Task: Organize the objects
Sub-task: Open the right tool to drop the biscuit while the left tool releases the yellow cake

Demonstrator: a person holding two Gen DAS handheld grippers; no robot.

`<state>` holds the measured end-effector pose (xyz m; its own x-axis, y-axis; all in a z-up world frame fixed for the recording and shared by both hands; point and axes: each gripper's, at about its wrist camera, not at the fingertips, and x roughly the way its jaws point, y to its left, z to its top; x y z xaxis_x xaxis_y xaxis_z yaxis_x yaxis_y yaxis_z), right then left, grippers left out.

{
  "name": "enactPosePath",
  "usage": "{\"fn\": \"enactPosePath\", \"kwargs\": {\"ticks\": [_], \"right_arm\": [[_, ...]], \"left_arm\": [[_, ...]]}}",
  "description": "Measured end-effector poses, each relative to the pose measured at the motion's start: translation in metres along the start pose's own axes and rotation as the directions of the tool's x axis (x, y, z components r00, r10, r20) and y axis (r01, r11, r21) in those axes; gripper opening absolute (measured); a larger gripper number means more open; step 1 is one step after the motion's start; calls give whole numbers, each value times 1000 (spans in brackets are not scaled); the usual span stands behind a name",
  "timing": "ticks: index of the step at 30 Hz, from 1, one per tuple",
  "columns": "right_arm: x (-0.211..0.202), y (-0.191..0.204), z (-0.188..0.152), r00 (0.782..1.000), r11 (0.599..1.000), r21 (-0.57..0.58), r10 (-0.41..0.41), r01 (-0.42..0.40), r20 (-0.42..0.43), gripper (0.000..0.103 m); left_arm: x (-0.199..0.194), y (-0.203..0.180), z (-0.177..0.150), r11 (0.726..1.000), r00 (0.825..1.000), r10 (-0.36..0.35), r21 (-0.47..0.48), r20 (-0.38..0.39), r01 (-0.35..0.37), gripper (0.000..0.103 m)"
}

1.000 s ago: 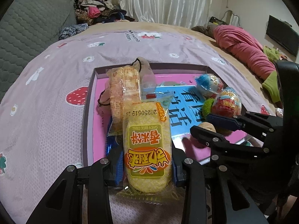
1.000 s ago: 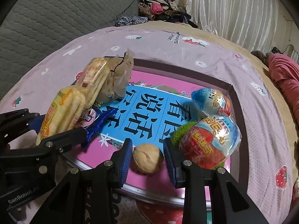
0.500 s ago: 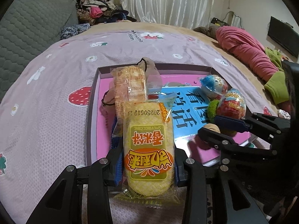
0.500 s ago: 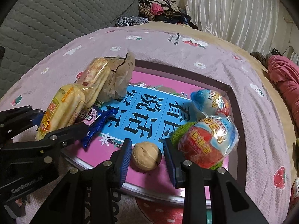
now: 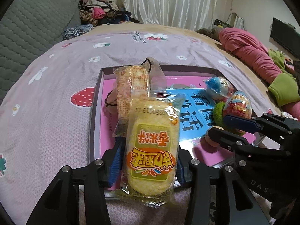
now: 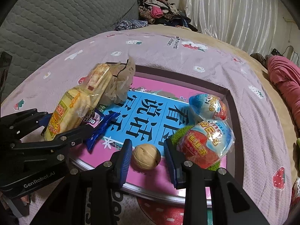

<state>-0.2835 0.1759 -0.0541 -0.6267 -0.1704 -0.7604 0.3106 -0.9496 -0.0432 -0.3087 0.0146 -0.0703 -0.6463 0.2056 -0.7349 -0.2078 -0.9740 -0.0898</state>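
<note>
Right now your left hand-held gripper (image 5: 148, 166) sits at the near left corner of the shallow box lid (image 5: 94, 101) on the bed (image 5: 56, 75), with the yellow rice-cracker packet (image 5: 151, 150) between its blue pads. Its jaws have just been opening, and the pads look slightly off the wrapper's sides, so the packet seems to be lying loose, its near end hanging over the lid's rim. A second, paler cracker packet (image 5: 132, 90) lies just beyond it, touching its far end, and a crumpled beige bag (image 6: 121, 86) leans against that one. A blue snack wrapper (image 6: 102, 124) pokes out from under the yellow packet.

Your right hand-held gripper (image 6: 147, 156) is at the lid's near edge, its jaws apart on either side of a walnut (image 6: 146, 158) that rests on the pink floor of the lid; small gaps show on both sides, so the pads are not pressing it. Just to the right, a red-and-blue wrapped toy egg (image 6: 204, 144) sits on something fuzzy and green (image 6: 180, 133), touching your right finger (image 6: 173, 161). A second wrapped egg (image 6: 208, 105) lies behind it, near the lid's far right corner.
</note>
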Motion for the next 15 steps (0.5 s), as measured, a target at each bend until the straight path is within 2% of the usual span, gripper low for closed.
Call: {"fn": "enactPosePath", "kwargs": {"ticks": [15], "right_arm": [[-10,-4,2,1000,1000,17,-7,7,24,45]], "left_arm": [[-3,5,1,1000,1000,14,-9,7,-14,65]]}}
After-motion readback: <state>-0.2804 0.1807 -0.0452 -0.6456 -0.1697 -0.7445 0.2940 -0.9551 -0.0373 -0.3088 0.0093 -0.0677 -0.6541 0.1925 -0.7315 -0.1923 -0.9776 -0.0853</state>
